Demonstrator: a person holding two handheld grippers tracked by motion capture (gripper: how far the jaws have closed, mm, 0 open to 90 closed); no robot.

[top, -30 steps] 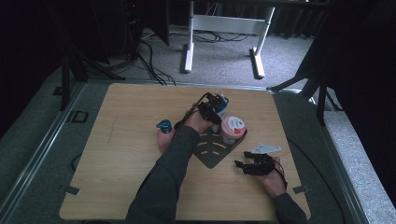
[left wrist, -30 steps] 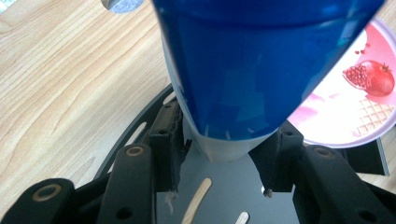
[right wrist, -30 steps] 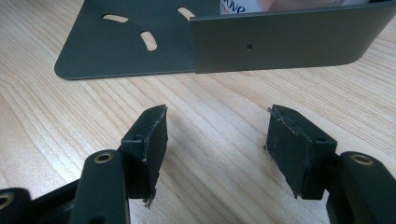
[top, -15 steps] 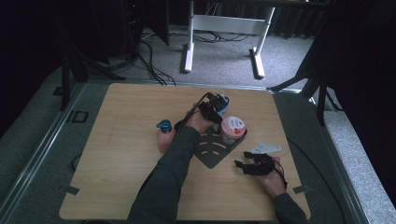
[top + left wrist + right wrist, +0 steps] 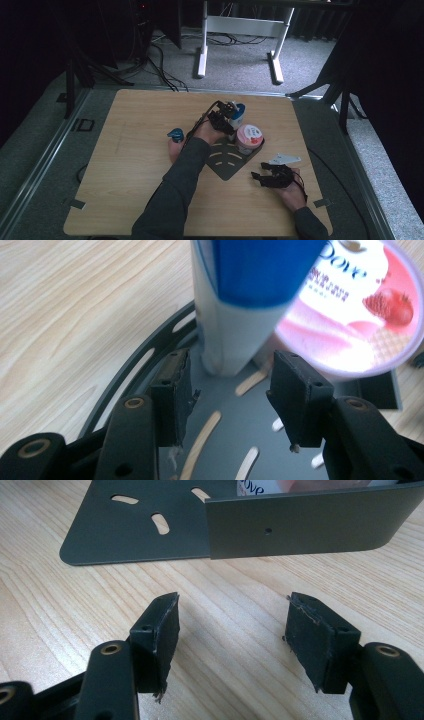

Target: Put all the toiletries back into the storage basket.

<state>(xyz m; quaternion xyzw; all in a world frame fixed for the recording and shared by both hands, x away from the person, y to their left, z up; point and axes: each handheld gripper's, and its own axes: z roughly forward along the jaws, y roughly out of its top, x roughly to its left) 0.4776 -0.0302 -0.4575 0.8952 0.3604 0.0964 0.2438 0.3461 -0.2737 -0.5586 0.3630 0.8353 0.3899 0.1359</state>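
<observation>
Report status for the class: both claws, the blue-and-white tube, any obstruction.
Left claw just opened, tube released, upright on the rack. Right claw open, empty. Pink tub crowds the tube.

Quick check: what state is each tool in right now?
Left tool: open, just released the white-and-blue bottle.
Right tool: open, empty, over bare table.

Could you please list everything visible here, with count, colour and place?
table: one, light wood, centre of room.
slotted tray: one, dark grey metal, middle of table.
tub: one, pink and white, strawberry lid, on tray's far right.
tube: one, white with blue, upright at tray's far edge beside tub.
small object: one, blue, on table left of tray.
white frame: one, on floor beyond table.
left gripper: one, black, fingers open just short of tube.
right gripper: one, black, open, empty, on table near tray.
</observation>
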